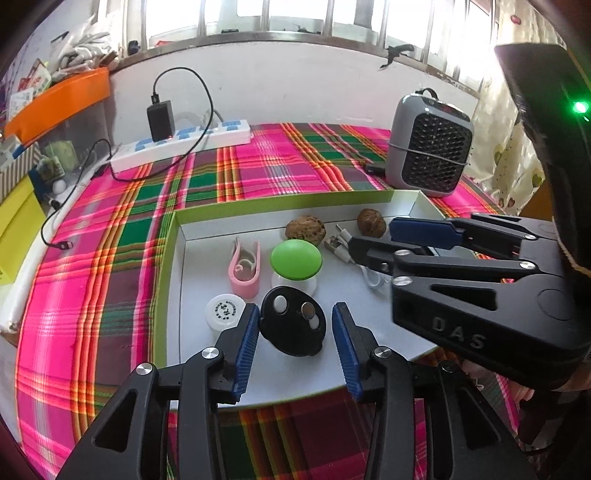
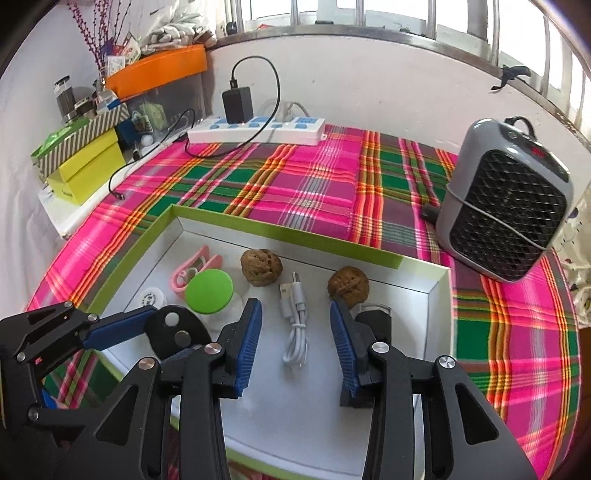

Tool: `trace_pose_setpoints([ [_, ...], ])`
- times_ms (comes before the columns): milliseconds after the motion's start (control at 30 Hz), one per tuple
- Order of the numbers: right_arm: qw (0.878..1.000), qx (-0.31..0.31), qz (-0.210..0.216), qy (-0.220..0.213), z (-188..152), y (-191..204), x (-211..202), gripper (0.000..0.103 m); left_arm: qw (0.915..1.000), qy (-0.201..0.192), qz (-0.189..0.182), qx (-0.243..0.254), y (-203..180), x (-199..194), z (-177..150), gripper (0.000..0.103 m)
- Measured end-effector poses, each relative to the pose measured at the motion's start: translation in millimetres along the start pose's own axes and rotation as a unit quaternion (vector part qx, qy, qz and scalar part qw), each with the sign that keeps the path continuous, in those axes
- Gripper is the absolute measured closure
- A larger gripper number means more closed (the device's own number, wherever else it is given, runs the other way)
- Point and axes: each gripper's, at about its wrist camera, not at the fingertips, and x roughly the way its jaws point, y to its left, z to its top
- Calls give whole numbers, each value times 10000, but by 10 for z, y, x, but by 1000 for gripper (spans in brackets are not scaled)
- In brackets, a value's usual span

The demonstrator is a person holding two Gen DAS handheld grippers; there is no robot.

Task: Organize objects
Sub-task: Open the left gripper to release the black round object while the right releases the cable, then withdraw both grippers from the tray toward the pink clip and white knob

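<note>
Left tool [image 1: 293, 338] (agape) around black disc [image 1: 293, 322]

Bright barred window [image 1: 295, 18] above a white wall [image 1: 295, 85], pink-and-green plaid tablecloth [image 1: 258, 162] below.

Two wrist fisheyes, angled down, close over shared tray [image 1: 177, 236] (side by side)

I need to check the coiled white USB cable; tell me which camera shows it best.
The right wrist view: the coiled white USB cable lies whole between the open right gripper's fingers. In the left wrist view the cable is mostly hidden behind that gripper.
</note>
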Motion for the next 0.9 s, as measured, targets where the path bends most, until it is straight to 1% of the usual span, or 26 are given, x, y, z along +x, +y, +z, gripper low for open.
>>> trace_pose_setpoints([
  [233, 9996, 139, -48, -223, -77, -33, -246, 63, 9998, -165, 16, -121, 34, -181, -56, 64],
  [333, 9992, 185, -71, -353, -148, -50, -392, 63, 9996, -244, 17, -134, 39, -279, -98, 64],
  [500, 9985, 287, -133, -442, -265, -81, -558, 63, 9995, -291, -26, -131, 23, -386, -172, 64],
  [700, 9975, 401, -194, -541, -428, -106, -729, 63, 9992, -329, -210, -20, -28, -479, -255, 64],
  [900, 9967, 512, -286, -566, -646, -120, -857, 63, 9985, -228, -479, 110, -110, -497, -375, 64],
])
